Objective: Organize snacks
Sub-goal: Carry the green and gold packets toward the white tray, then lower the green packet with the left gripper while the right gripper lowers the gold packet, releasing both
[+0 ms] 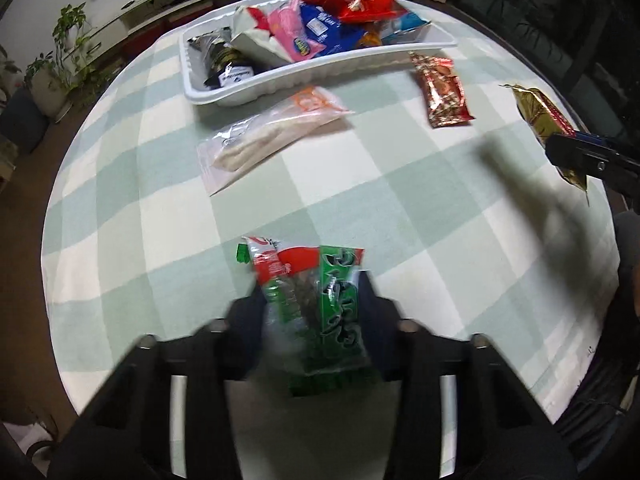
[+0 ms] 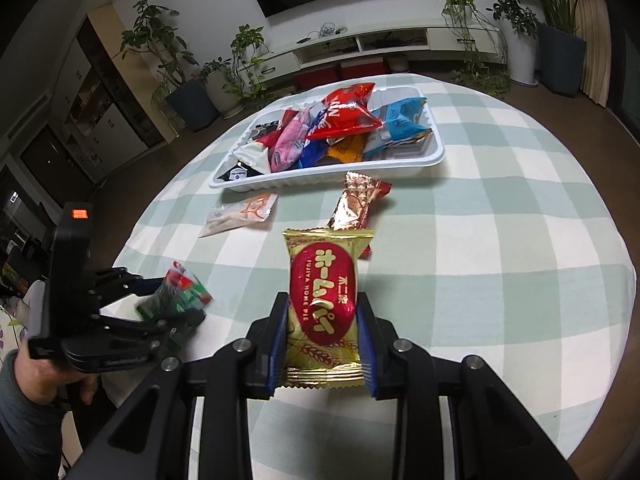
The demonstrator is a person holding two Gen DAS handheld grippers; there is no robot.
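Gripping snacks (image 2: 322, 304), both hand-held grippers (image 2: 323, 300) level.

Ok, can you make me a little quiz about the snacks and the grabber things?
1. True or false: the right hand-held gripper holds a gold foil packet with a red oval label.
2. What colours are on the crinkly plastic packet in the left hand-held gripper?
3. How many loose packets lie on the checked tablecloth beside the white plastic tray? A) two B) five

Key: 1 true; 2 green and red; 3 A: a clear plastic bag with an orange mark and a red-and-gold foil packet.
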